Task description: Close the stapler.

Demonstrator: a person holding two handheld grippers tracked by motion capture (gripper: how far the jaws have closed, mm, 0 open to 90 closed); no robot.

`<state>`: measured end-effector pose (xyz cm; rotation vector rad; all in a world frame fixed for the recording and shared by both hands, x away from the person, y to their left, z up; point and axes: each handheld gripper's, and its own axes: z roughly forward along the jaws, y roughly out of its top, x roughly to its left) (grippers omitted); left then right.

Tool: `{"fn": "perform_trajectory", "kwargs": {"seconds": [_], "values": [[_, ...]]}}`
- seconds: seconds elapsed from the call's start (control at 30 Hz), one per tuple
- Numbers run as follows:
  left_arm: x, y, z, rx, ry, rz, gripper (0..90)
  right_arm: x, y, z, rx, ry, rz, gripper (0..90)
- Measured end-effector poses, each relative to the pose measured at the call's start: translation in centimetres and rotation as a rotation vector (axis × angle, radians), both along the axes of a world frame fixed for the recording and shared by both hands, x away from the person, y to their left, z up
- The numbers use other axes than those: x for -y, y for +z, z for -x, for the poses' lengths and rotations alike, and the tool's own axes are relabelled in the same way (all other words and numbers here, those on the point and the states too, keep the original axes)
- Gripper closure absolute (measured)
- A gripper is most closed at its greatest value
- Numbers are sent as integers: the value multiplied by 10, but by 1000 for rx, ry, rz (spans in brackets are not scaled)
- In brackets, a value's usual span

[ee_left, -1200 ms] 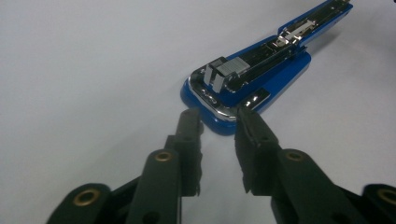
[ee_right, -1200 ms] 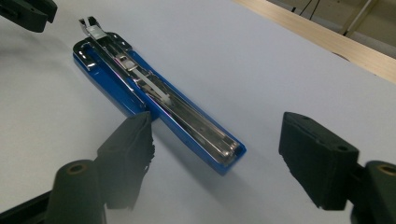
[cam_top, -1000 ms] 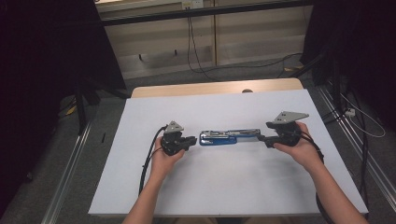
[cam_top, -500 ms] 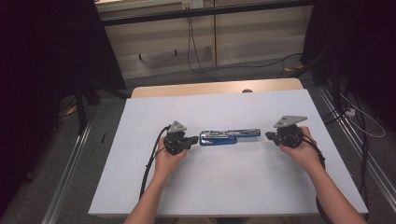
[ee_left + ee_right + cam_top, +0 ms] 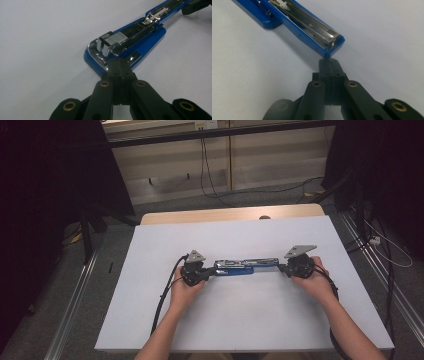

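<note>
Here, opened blue plastic stapler with bright metal staple channel [image 5: 246,267], laid out flat in one long line on the white table top [image 5: 240,320], roughly mid-table. Left gripper [image 5: 119,65]: black jaws pressed together, nothing between them, tips resting at the rounded blue base end of the stapler beside the chrome anvil plate. Right gripper [image 5: 329,65]: black jaws likewise together and empty after just closing, tips just at the square blue end of the opened arm, contact not certain.
</note>
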<state>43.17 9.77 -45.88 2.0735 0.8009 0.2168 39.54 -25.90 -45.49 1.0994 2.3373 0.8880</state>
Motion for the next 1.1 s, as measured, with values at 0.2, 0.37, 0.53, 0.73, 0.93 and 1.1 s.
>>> {"fn": "perform_trajectory", "kwargs": {"seconds": [0.2,0.37,0.53,0.73,0.93,1.1], "values": [[1,0,0,4,-2,3,900,-1,1,-1,2,8,-10,900],[1,0,1,5,-3,-3,900,-3,7,0,16,18,-27,900],[1,0,1,8,-3,-4,900,-8,17,-2,42,39,-43,900],[1,0,1,3,-1,8,900,-14,22,-2,51,55,-62,900],[0,1,2,-7,-7,9,894,-19,17,4,41,73,-79,889],[-5,8,5,2,-12,32,837,-21,15,13,43,80,-117,814]]}}
